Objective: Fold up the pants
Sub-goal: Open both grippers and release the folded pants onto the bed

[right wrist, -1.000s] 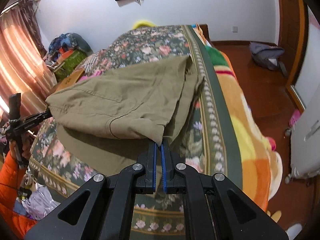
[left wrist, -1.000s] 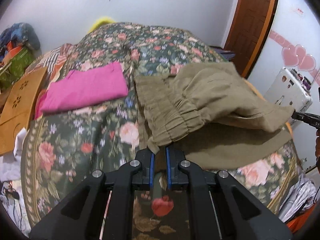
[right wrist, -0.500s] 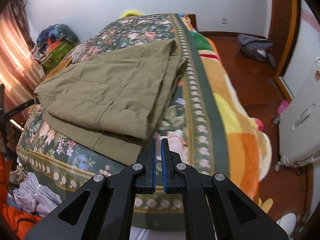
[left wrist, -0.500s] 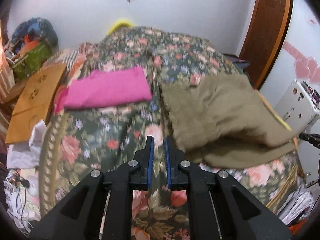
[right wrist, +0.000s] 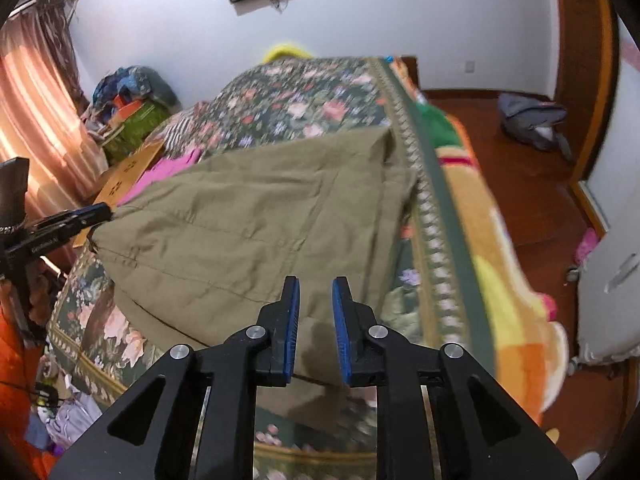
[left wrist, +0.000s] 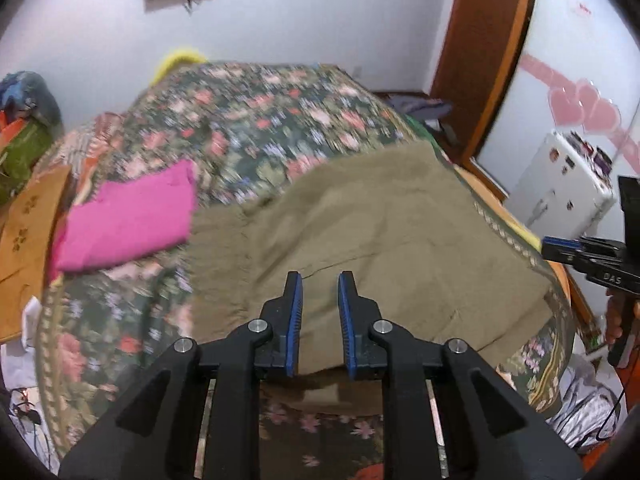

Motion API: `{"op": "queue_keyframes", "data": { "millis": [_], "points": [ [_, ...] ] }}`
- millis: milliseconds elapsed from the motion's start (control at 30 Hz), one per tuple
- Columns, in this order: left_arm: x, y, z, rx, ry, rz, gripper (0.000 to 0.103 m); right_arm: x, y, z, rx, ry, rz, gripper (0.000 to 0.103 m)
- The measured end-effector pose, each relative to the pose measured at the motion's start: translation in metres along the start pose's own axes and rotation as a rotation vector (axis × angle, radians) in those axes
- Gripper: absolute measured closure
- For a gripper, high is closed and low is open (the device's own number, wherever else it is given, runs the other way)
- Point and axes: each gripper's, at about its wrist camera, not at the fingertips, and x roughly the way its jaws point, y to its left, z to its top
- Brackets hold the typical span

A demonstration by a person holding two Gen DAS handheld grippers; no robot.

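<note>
Left gripper (left wrist: 319, 280) and right gripper (right wrist: 312, 284): jaws now apart and empty, where a second ago each pinched cloth. The released olive pants (left wrist: 380, 232) lie doubled on the floral bedspread (left wrist: 256, 128), apparently flat despite blur. Fold laid.

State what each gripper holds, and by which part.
Nothing. The left gripper and the right gripper both stand open above the olive pants, which lie folded on the bed.

The pants (left wrist: 380, 232) lie folded on the bed (left wrist: 256, 120) near its foot; a folded garment (left wrist: 128, 220) lies on the bed just left of them, a board (left wrist: 28, 232) further left
</note>
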Motion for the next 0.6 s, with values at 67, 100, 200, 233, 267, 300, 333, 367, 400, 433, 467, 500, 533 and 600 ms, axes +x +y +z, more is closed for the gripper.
{"op": "queue_keyframes", "data": {
  "millis": [67,100,200,233,267,300,333,367,400,433,467,500,533,600],
  "points": [
    [0.008,-0.004,-0.009,0.012,0.029,-0.006,0.085,0.012,0.003,-0.005,0.003,0.041,0.016,0.088],
    [0.012,-0.005,-0.014,0.018,0.042,-0.007,0.085,0.018,0.004,-0.009,0.001,0.066,0.019,0.088],
    [0.02,-0.004,-0.028,-0.007,0.059,-0.027,0.085,0.03,0.003,-0.026,0.001,0.125,0.028,0.088],
    [0.022,-0.002,-0.032,-0.024,0.061,-0.038,0.085,0.028,0.003,-0.031,0.006,0.123,0.03,0.088],
    [0.026,-0.001,-0.037,-0.044,0.056,-0.048,0.085,0.027,0.0,-0.033,0.013,0.122,0.033,0.088],
    [0.026,-0.002,-0.039,-0.047,0.046,-0.048,0.085,0.026,-0.002,-0.036,0.019,0.124,0.036,0.088],
    [0.025,-0.004,-0.04,-0.045,0.035,-0.041,0.085,0.024,-0.004,-0.038,0.028,0.127,0.04,0.088],
    [0.025,-0.005,-0.039,-0.037,0.035,-0.033,0.085,0.022,-0.006,-0.039,0.036,0.131,0.044,0.088],
    [0.024,-0.007,-0.038,-0.03,0.038,-0.028,0.085,0.021,-0.007,-0.039,0.039,0.136,0.048,0.088],
    [0.023,-0.007,-0.036,-0.023,0.044,-0.025,0.085,0.021,-0.008,-0.038,0.034,0.144,0.049,0.088],
    [0.022,-0.005,-0.032,-0.023,0.05,-0.027,0.084,0.019,-0.008,-0.037,0.024,0.152,0.045,0.087],
    [0.021,-0.003,-0.029,-0.025,0.053,-0.031,0.082,0.019,-0.005,-0.035,0.015,0.158,0.039,0.086],
    [0.018,-0.001,-0.026,-0.029,0.054,-0.037,0.079,0.02,0.0,-0.028,0.003,0.165,0.03,0.085],
    [0.009,0.006,-0.017,-0.047,0.036,-0.036,0.056,0.019,0.001,-0.021,-0.01,0.158,0.023,0.079]
  ]
}}
